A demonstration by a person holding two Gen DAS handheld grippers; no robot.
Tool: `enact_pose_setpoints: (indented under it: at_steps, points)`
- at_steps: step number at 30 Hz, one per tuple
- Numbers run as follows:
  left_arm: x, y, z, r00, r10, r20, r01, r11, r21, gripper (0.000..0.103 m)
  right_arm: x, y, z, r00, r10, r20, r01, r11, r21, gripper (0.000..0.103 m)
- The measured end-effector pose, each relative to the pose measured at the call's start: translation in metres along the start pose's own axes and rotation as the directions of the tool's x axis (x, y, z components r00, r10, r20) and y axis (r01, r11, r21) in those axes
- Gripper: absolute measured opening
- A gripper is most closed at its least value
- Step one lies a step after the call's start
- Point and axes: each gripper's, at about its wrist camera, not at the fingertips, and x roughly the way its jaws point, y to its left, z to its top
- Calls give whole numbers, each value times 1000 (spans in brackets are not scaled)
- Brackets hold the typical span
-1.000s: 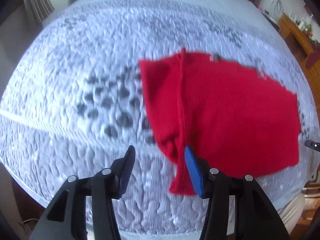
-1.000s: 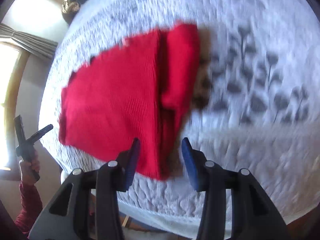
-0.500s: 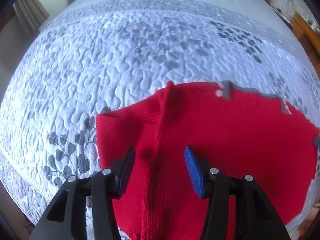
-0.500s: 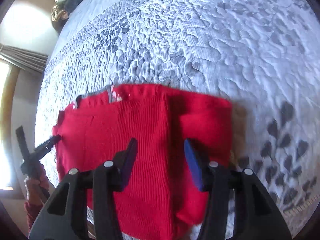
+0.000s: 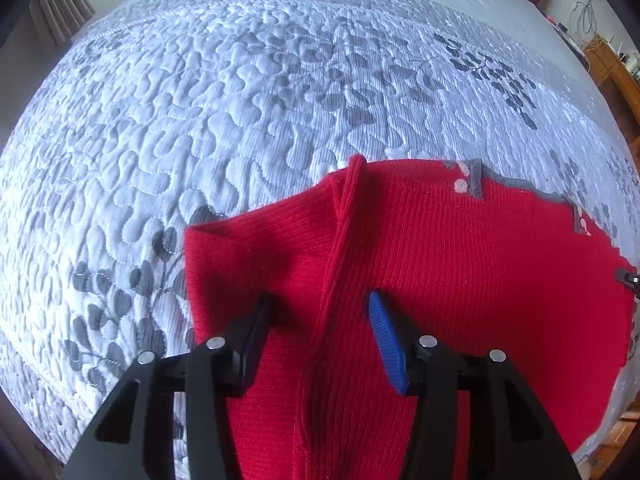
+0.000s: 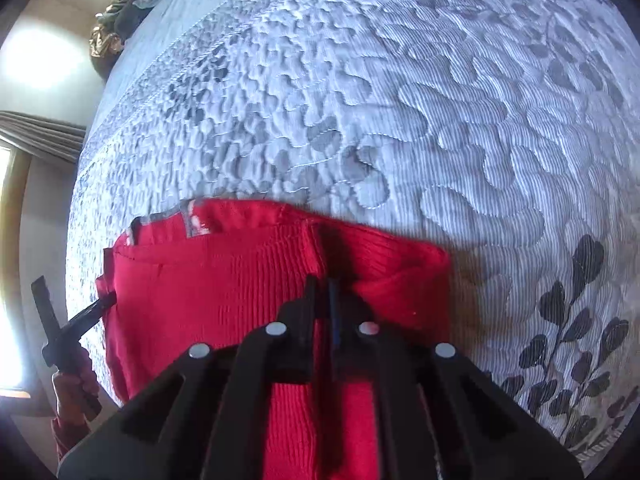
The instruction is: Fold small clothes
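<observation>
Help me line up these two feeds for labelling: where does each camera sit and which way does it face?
Left wrist: on the left gripper, looking down over its open fingers at the red sweater on the quilt.
Right wrist: on the right gripper, shut on a sweater ridge; the left gripper shows at the sweater's left edge.
Shared: sweater, quilt.

Bed covered with a quilted white bedspread (image 5: 248,92) stitched in wavy patterns and printed with grey leaf sprigs. Lying flat on it, near the front edge: a folded red knit garment (image 5: 480,264) with grey trim.
</observation>
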Motion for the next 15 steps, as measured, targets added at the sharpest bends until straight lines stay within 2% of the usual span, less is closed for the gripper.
enact_pose_setpoints:
  at_steps: [1, 3, 4, 5, 8, 12, 13, 15]
  points:
    - [-5, -2, -1, 1000, 21, 8, -21, 1000, 2, 51, -7, 2, -3, 1000, -1, 11, 1, 1000, -5, 13]
    - [-28, -4, -8, 995, 67, 70, -68, 998, 16, 50, -29, 3, -14, 999, 7, 44, -5, 1000, -26, 39]
    - [-37, -6, -11, 993, 66, 98, -69, 997, 24, 50, -36, 2, -19, 998, 10, 56, -9, 1000, -28, 48]
    - [-49, -9, -17, 991, 50, 127, -55, 998, 30, 50, -50, -1, -31, 997, 19, 73, -17, 999, -28, 52]
    - [-68, -27, -34, 989, -58, 139, 50, 997, 65, 51, -70, -13, -57, 995, 26, 93, -25, 1000, -13, 80]
    - [-63, -68, -50, 980, -186, 67, 178, 978, 113, 51, -66, -27, -90, 997, 63, 42, -64, 998, 20, 85]
    - [-59, -79, -53, 981, -183, 61, 174, 976, 130, 51, -63, -28, -94, 997, 67, 28, -67, 998, 19, 85]
    - [-48, -98, -59, 992, -112, 53, 101, 979, 179, 51, -56, -29, -105, 998, 66, 3, -66, 998, 15, 85]
